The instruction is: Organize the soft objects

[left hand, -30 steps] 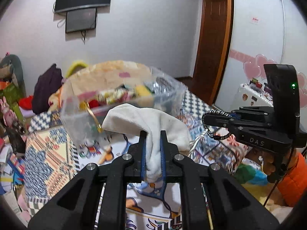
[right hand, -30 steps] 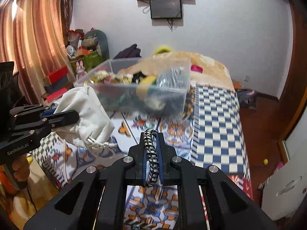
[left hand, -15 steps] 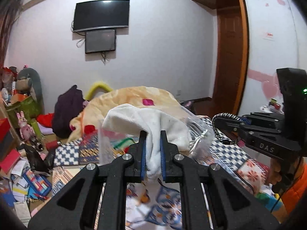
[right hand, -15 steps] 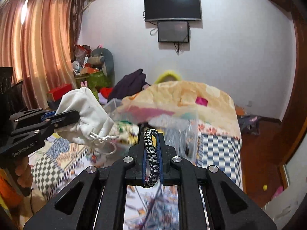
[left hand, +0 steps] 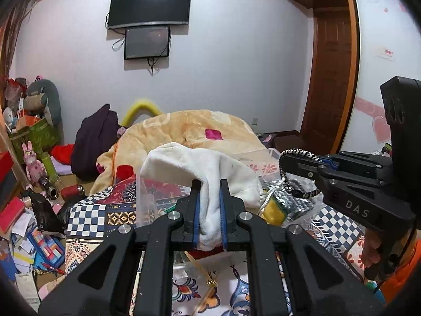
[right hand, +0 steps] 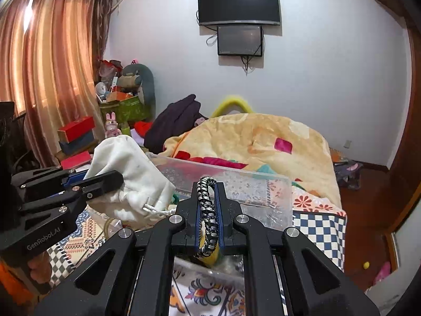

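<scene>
The left hand-held gripper (left hand: 209, 208) is closed tight on a white drawstring pouch (left hand: 208, 173), its blue-lined jaws pinching the fleecy cloth so that the bulk bulges above the fingertips. The right hand-held gripper (right hand: 209, 208) is likewise clamped shut, on a black-and-white braided paracord bracelet (right hand: 208, 210) standing edgewise between its jaws. Both are held over a clear plastic bin (right hand: 231, 184): the pouch hangs above the bin's left end, its cord ends (right hand: 158, 210) dangling toward the rim, and the bracelet is over the bin's near wall. Inside the bin lie a yellow sponge (left hand: 273, 210) and crinkled silver material (left hand: 297, 200). The bin sits on a patterned bedspread (right hand: 318, 223); behind the bin is a heaped peach blanket (right hand: 257, 137), and above that, on the wall, a television (right hand: 238, 4).
</scene>
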`<state>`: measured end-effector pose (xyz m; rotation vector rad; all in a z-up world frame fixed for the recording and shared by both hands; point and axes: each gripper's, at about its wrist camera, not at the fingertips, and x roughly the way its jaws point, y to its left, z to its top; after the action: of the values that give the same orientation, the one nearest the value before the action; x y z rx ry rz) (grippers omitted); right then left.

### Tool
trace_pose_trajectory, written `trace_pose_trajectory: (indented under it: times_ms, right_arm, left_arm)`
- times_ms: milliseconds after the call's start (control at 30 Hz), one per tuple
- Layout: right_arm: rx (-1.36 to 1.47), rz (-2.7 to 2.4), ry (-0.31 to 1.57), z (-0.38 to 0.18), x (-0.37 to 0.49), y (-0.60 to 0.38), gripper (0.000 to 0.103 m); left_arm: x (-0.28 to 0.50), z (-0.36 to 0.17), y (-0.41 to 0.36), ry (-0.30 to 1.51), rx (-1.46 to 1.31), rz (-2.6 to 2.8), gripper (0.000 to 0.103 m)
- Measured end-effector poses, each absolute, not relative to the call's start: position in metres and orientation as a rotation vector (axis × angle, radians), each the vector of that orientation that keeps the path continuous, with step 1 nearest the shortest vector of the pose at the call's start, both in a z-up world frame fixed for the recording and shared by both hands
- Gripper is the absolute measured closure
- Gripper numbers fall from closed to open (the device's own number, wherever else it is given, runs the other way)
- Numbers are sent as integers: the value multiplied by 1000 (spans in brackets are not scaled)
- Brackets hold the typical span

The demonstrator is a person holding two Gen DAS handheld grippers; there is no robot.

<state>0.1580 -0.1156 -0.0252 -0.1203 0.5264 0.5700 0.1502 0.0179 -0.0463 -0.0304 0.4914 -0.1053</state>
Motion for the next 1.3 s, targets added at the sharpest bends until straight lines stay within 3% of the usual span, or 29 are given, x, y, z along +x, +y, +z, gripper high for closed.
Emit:
trace_pose_trajectory:
  times_ms: [467, 500, 567, 633, 700, 800, 1300]
  right_arm:
    - [-206, 529, 621, -52, 176, -95, 94]
    - [-207, 532, 629, -53, 177, -95, 91]
    - [-210, 532, 642, -55, 178, -96, 74]
    - [-211, 521, 624, -54, 175, -99, 51]
    - [-213, 516, 615, -52, 172, -102, 46]
    - [-188, 526, 622, -48, 173, -109, 37]
    - [-124, 553, 457, 1, 126, -139, 35]
  left_arm:
    - [195, -86, 19, 638, -16, -103, 88]
    - [195, -87, 20, 644, -16, -102, 84]
    - [195, -89, 21, 652, -21, -102, 78]
    - [194, -91, 22, 660, -23, -103, 65]
    - [195, -94, 21, 673, -9, -90, 56]
    - [194, -94, 22, 673, -5, -86, 54]
    - [129, -35, 23, 461, -18, -71, 52]
